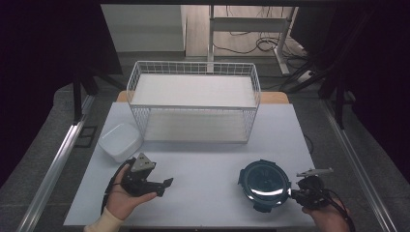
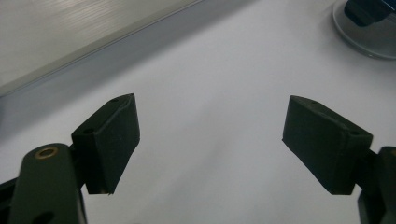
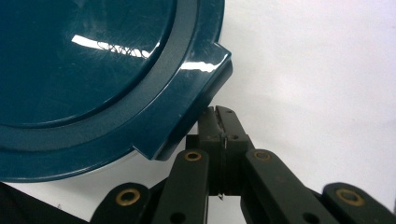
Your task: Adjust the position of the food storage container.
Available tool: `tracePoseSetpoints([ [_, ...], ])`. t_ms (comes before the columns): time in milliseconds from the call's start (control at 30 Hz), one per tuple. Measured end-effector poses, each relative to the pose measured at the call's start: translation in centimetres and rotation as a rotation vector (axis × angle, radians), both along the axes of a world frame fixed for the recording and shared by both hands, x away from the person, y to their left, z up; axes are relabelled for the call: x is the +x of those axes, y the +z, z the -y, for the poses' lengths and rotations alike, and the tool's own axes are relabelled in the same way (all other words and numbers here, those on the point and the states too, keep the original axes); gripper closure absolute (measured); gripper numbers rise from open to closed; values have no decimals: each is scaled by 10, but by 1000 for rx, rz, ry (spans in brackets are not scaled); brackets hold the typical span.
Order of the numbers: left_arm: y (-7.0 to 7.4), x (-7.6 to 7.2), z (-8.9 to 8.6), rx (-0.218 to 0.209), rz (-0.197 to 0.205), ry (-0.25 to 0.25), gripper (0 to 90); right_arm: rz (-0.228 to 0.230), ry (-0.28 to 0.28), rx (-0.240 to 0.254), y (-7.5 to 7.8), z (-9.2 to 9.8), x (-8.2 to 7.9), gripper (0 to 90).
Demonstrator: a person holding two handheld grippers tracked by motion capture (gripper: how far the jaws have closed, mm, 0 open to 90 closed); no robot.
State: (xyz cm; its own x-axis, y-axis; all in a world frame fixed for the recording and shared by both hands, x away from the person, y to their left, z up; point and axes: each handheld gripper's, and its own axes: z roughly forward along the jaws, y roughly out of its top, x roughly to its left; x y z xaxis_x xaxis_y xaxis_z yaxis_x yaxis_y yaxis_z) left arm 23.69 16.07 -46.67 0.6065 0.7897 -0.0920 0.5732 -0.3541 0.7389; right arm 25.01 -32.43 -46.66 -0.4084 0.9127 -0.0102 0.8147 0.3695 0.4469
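A round container with a dark teal lid (image 1: 264, 179) sits on the white table (image 1: 208, 164) at the front right. Its lid (image 3: 93, 70) looms over my right gripper (image 3: 219, 116), whose jaws are pressed together with their tips tucked under a lid tab. In the high view my right gripper (image 1: 291, 192) touches the container's right edge. My left gripper (image 1: 164, 186) is held at the front left, pointing right. Its jaws are wide apart in the left gripper view (image 2: 210, 140) with bare table between them, and the container (image 2: 369, 28) shows far off.
A white wire basket (image 1: 193, 101) stands across the back of the table. A white plastic tub (image 1: 120, 140) sits just behind my left gripper. The table's front edge runs close below both hands.
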Motion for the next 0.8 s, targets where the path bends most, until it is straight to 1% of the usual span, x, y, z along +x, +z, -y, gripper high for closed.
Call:
tracePoseSetpoints([
  [67, 0, 0, 0, 2, 0, 0, 186, -1, 6, -2, 0, -2, 0, 898],
  [133, 0, 0, 0, 3, -1, 0, 186, 0, 15, -4, 0, -6, 1, 898],
  [167, -1, 0, 0, 2, -3, 2, 186, 5, 21, -11, -1, -11, 1, 898],
  [200, -1, 0, 0, 2, -3, 2, 186, 5, 21, -11, -1, -11, 1, 898],
  [233, -1, 0, 0, 2, -4, 3, 186, 4, 35, -16, -1, -15, 2, 898],
  [300, -1, 0, -1, 1, -4, 4, 186, 5, 40, -17, -1, -18, 2, 898],
  [400, -1, 1, 0, -7, -9, 1, 187, 7, 62, -27, -1, -25, 4, 898],
  [467, -1, 1, 0, -4, -8, 0, 187, 4, 73, -25, -1, -29, 7, 898],
  [533, -2, 1, 1, -2, -10, -1, 187, 2, 86, -25, -1, -34, 8, 898],
  [567, -2, 1, 1, 2, -11, -3, 187, 0, 97, -26, -1, -39, 10, 898],
  [633, -3, 2, 1, 2, -11, -2, 187, 0, 104, -27, -1, -42, 11, 898],
  [667, -3, 2, 1, 2, -12, -1, 186, 1, 112, -34, -1, -47, 12, 898],
  [700, -3, 2, 1, 3, -12, -1, 186, 1, 112, -34, -1, -47, 12, 898],
  [800, -3, 2, 0, 0, -12, 6, 187, 1, 131, -37, -2, -57, 15, 898],
])
